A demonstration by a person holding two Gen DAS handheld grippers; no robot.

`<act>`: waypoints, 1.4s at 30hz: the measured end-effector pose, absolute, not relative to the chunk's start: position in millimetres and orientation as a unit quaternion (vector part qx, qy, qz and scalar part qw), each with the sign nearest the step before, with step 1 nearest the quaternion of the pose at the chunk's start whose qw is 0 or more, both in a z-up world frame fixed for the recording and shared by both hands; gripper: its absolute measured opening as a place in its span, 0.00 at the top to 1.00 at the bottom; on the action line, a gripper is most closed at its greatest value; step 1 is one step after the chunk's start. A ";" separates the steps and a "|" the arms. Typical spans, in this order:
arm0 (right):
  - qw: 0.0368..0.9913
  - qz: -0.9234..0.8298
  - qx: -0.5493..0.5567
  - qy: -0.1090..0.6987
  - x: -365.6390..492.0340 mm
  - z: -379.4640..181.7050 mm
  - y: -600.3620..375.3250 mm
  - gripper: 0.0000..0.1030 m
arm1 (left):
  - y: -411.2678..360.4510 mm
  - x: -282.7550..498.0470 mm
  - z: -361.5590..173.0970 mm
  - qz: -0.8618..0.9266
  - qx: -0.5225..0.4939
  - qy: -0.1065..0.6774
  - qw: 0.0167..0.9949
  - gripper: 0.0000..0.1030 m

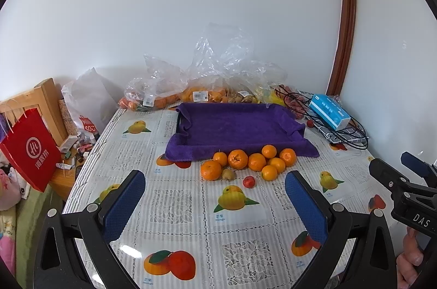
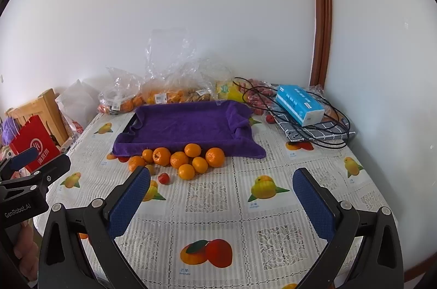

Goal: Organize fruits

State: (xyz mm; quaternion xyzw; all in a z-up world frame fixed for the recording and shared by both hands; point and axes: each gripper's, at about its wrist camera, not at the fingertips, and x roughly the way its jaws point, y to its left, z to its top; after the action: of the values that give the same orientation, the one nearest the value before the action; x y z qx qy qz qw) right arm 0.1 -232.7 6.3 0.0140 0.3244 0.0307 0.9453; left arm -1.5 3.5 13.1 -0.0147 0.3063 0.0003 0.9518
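Note:
Several oranges (image 1: 247,161) (image 2: 181,158) lie in a cluster on the table, just in front of a tray lined with a purple towel (image 1: 235,129) (image 2: 185,125). A small brown kiwi (image 1: 229,174) (image 2: 150,168) and a small red fruit (image 1: 249,182) (image 2: 164,178) sit at the near side of the cluster. My left gripper (image 1: 215,179) hovers open above the tablecloth, short of the fruit, with nothing between its blue pads. My right gripper (image 2: 221,177) is open too and holds nothing; the fruit lies ahead to its left. Nothing lies in the tray.
Clear plastic bags of fruit (image 1: 191,95) (image 2: 164,95) line the wall behind the tray. A blue tissue box (image 1: 329,111) (image 2: 299,104) rests on a folded cloth with black cables at the back right. A red paper bag (image 1: 30,149) and a wooden chair stand off the table's left edge.

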 end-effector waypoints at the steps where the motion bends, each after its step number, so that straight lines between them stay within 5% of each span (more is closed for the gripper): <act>1: 0.945 0.032 0.014 0.325 0.7 6.9 -232.9 0.00 | 3.3 -1.5 12.6 0.000 -0.014 0.307 0.952 0.00; 42: 0.945 0.038 0.025 0.323 -0.1 5.6 -231.3 0.00 | 9.2 -2.5 8.1 0.008 -0.015 0.307 0.952 0.00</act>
State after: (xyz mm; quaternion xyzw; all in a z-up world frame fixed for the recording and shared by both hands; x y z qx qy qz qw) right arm -0.1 -231.3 5.6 0.0247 0.3235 0.0377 0.9452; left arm -2.5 9.2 8.1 -0.0154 0.3070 0.0080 0.9515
